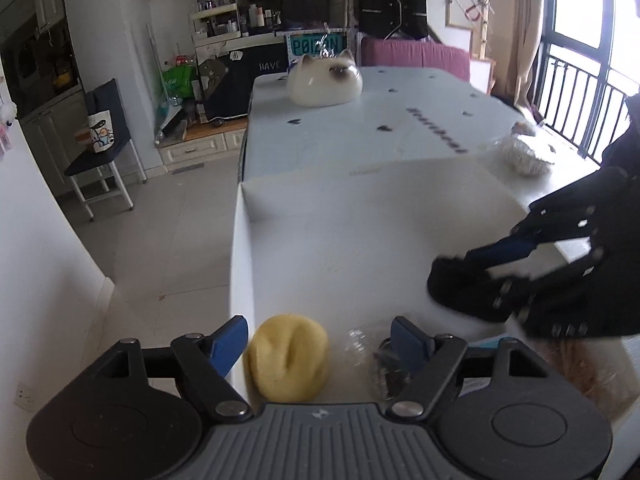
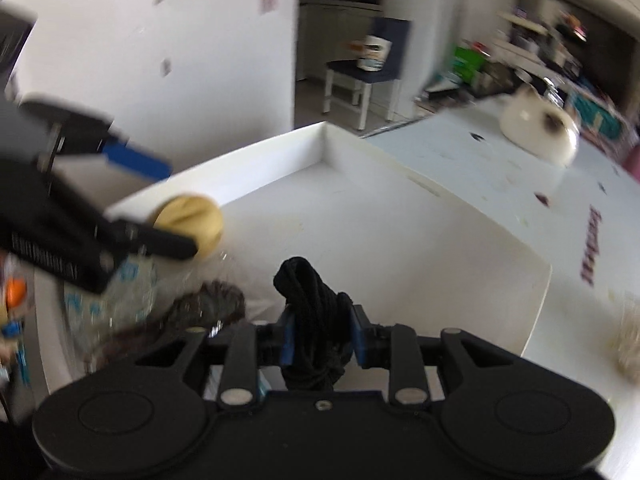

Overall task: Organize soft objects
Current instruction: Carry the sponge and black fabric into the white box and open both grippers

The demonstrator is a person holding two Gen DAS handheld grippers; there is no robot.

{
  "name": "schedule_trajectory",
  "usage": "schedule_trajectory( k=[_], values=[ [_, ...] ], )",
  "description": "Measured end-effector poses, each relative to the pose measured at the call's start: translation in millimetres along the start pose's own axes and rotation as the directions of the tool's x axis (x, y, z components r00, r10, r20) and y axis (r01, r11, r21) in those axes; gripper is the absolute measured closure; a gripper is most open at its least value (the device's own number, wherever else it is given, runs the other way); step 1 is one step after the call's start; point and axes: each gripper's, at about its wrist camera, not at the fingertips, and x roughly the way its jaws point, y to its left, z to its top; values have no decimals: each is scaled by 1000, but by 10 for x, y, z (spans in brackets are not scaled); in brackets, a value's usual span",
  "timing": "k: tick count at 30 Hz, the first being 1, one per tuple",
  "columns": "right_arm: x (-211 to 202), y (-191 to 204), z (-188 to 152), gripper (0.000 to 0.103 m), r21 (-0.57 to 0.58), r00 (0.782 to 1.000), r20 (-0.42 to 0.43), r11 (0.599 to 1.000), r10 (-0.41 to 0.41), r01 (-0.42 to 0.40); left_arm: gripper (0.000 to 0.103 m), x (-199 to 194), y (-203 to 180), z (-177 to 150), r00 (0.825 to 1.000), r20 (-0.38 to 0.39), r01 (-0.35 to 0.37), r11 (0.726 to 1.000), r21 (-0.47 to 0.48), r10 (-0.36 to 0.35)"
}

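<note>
Right fingers (image 2: 289, 336) clamp a black sock (image 2: 316, 320); left fingers (image 1: 230, 344) gape around a yellow bun (image 1: 288, 358) inside the white tray (image 1: 240, 240).

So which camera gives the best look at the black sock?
The right wrist view. There the black sock sits centred and close, pinched in the shut right gripper, its knit bundle visible above the jaws. The left wrist view shows it only as a blurred dark lump at the right edge, over the white tray.

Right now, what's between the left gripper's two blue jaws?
In the left wrist view, the yellow soft ball and a crinkly clear plastic bag lie between the open left gripper jaws.
</note>
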Motion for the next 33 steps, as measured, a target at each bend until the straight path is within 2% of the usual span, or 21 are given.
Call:
schedule_trajectory(
  k=[3, 14, 18, 23, 29, 33],
  values=[
    [-51, 42, -24, 42, -31, 1000, 19, 1000, 0, 1, 23, -25, -21, 28, 1000, 7, 23, 1000, -20, -23],
    [-188, 6, -89, 42, 59, 999, 36, 998, 19, -21, 17, -47, -151, 56, 1000, 12, 29, 999, -13, -29],
    [-281, -9, -112, 42, 75, 999, 49, 997, 20, -24, 7, -64, -172, 56, 1000, 10, 27, 1000, -14, -27],
    [-390, -34, -143, 40, 101, 998, 54, 995, 14, -20, 4, -133, -193, 62, 1000, 19, 25, 1000, -17, -24],
    [-573, -70, -188, 33, 142, 997, 78, 990, -9, -2, 1, -222, -195, 49, 999, 30, 22, 999, -33, -21],
    [-687, -133, -195, 22, 181, 995, 97, 983, -32, 14, 0, -264, -190, 38, 999, 28, 22, 998, -62, -20]
  ],
)
